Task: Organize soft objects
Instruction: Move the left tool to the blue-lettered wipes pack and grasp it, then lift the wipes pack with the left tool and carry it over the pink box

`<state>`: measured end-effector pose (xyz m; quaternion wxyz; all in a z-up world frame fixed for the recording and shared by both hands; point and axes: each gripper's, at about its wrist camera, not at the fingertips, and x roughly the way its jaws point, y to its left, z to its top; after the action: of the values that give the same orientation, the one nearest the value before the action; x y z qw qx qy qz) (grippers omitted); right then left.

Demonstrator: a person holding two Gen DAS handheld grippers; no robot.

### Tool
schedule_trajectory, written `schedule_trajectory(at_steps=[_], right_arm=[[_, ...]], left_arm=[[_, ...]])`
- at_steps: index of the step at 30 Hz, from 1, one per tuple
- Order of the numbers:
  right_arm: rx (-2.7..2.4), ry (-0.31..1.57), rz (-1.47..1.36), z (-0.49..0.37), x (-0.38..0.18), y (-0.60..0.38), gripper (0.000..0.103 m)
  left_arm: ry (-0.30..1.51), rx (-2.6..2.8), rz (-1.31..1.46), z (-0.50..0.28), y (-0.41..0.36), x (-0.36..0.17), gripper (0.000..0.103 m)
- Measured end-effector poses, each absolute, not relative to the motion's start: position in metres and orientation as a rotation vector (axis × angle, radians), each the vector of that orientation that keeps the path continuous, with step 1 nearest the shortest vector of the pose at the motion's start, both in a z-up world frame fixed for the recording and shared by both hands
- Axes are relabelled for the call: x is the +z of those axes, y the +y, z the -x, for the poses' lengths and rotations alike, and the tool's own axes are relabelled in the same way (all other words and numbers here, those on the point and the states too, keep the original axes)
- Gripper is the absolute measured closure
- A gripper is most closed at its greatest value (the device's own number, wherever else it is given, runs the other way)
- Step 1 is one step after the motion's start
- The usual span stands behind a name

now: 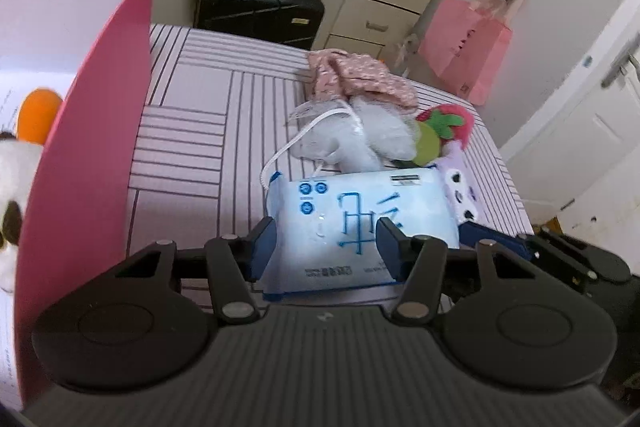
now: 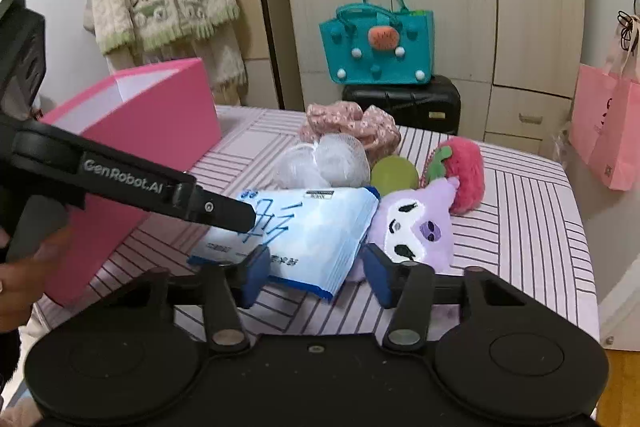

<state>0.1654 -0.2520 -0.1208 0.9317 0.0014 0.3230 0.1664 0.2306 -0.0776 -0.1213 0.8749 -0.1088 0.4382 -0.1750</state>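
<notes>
A blue tissue pack (image 1: 352,227) (image 2: 296,231) lies on the striped table, in front of a pile of soft things: a white mesh pouf (image 1: 360,139) (image 2: 324,163), a floral pink cloth (image 1: 356,79) (image 2: 352,123), a green ball (image 2: 394,175), a strawberry plush (image 1: 448,123) (image 2: 464,171) and a purple plush (image 2: 416,227). My left gripper (image 1: 326,247) is open, its fingers either side of the pack's near end. My right gripper (image 2: 316,275) is open over the pack's near corner. The left gripper shows in the right wrist view (image 2: 224,211).
An open pink box (image 1: 84,155) (image 2: 140,155) stands at the table's left, holding an orange object (image 1: 38,119) and a white plush (image 1: 12,195). Beyond the table (image 2: 520,227) are a black suitcase (image 2: 404,103) with a teal bag (image 2: 378,47), and a pink paper bag (image 2: 608,123).
</notes>
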Motion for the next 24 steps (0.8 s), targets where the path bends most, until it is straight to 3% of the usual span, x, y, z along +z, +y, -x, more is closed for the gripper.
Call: schedule_trajectory(at_steps=[16,19,24], right_arm=[[0.357,0.681,-0.076,-0.168,-0.131,-0.258,0.08],[0.37,0.677,-0.072,-0.168,-0.132,-0.258,0.082],[0.376,0.642,-0.066,-0.163,-0.126,-0.257,0.083]], left_arm=[[0.935,-0.341,0.195,-0.226,-0.089,-0.135,0.045],[0.938,-0.359,0.201,-0.225,-0.087,-0.134,0.057],[0.929,-0.374,0.201,-0.213,-0.089,-0.13,0.061]])
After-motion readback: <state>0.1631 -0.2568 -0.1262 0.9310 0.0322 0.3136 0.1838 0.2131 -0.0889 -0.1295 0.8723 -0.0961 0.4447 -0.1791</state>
